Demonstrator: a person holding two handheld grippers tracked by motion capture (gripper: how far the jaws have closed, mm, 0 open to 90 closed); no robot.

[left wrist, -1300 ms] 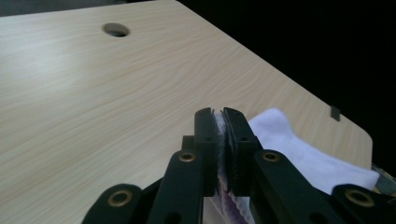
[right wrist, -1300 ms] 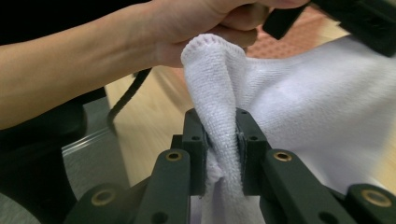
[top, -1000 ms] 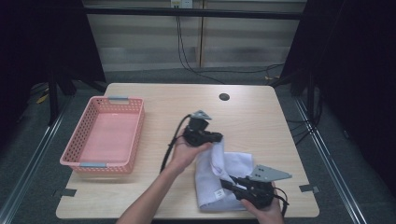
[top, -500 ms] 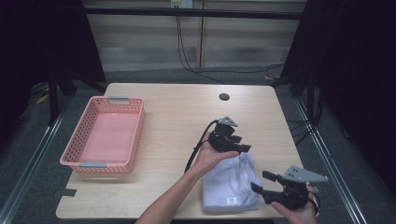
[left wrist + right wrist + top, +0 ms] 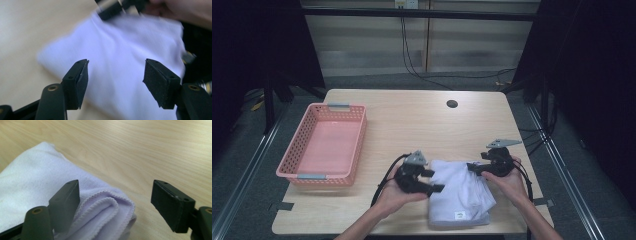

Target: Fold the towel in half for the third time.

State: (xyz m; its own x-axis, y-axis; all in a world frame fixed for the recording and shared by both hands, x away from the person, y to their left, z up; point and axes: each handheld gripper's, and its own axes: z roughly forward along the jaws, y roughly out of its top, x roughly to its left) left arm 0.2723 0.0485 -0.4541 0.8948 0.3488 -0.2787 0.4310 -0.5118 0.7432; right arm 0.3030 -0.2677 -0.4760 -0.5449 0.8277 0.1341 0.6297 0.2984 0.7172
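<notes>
Towel (image 5: 460, 194), white and folded, lies at the near right of the wooden table (image 5: 412, 120) in the high view, with the left gripper (image 5: 432, 181) at its left edge, the right gripper (image 5: 475, 167) at its far right corner and a pink basket (image 5: 297, 165) well apart on the left. From the left gripper view, blurred, the jaws have just been opening and stand wide over the cloth, gripping nothing, with the towel's near end cut off by the frame. From the right gripper view its jaws, also just opened, stand apart around the stitched folded corner, whose underside is hidden
</notes>
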